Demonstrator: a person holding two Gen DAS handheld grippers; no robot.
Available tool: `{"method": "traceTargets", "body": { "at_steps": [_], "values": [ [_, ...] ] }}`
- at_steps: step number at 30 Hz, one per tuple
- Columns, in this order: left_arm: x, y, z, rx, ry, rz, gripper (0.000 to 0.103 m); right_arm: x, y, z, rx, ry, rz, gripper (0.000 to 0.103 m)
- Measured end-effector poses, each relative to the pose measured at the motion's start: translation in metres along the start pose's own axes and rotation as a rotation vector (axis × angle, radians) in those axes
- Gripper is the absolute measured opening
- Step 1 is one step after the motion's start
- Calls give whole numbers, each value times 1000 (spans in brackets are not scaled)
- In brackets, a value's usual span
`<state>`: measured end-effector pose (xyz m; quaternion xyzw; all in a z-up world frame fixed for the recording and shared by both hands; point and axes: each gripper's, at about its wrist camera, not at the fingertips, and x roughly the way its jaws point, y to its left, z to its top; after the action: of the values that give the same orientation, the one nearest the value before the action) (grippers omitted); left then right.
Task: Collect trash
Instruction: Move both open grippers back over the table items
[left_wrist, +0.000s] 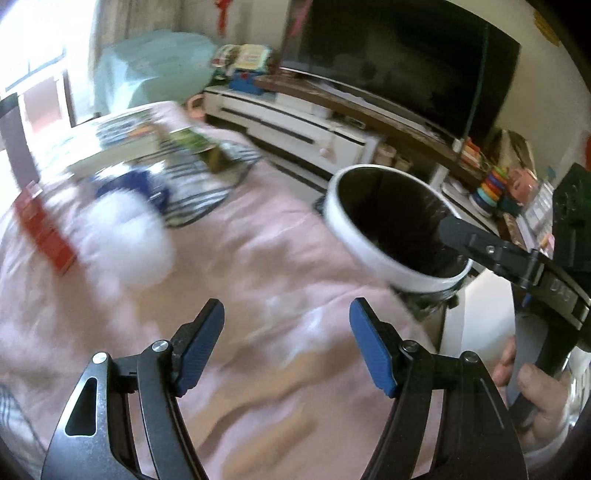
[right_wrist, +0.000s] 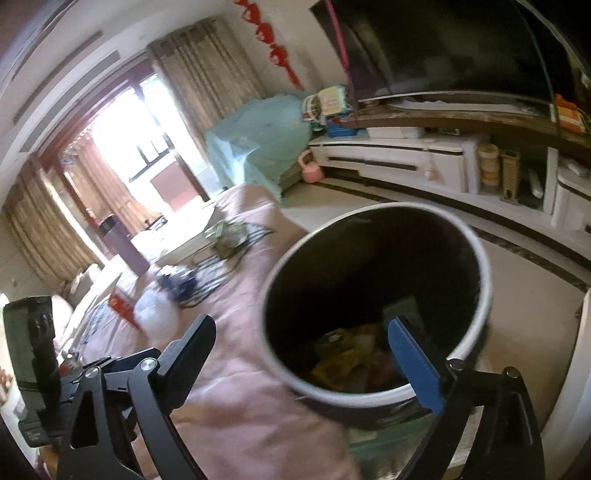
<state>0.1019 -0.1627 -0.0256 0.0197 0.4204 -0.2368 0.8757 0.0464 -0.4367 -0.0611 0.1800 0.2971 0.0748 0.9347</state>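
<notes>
A round bin with a white rim and dark inside (right_wrist: 376, 302) stands at the edge of a pink-covered table (right_wrist: 236, 369); wrappers lie at its bottom (right_wrist: 351, 362). The bin also shows in the left wrist view (left_wrist: 391, 221). My right gripper (right_wrist: 301, 336) is open and empty, one finger over the bin's mouth. My left gripper (left_wrist: 286, 325) is open and empty above the pink cloth (left_wrist: 258, 277). White crumpled paper (left_wrist: 125, 243) and a red box (left_wrist: 44, 229) lie on the cloth to the left, blurred. A green packet (left_wrist: 195, 142) lies farther back.
Books and a striped cloth (left_wrist: 199, 184) lie at the table's far end. A white TV cabinet (left_wrist: 295, 125) with a large TV (left_wrist: 406, 59) stands behind. Toys and clutter (left_wrist: 495, 188) sit at the right. The right gripper's body (left_wrist: 517, 258) reaches in from the right.
</notes>
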Motion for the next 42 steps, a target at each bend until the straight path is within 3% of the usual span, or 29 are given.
{"method": "traceTargets", "body": {
  "at_steps": [19, 35, 42],
  "values": [
    [-84, 127, -63, -235, -90, 158, 72, 35, 130, -40, -171, 87, 169, 97],
    [-130, 194, -100, -358, -127, 286, 72, 65, 206, -62, -312, 155, 302, 96],
    [-152, 240, -120, -460, -136, 370, 75, 84, 238, -61, -377, 172, 349, 96]
  ]
}}
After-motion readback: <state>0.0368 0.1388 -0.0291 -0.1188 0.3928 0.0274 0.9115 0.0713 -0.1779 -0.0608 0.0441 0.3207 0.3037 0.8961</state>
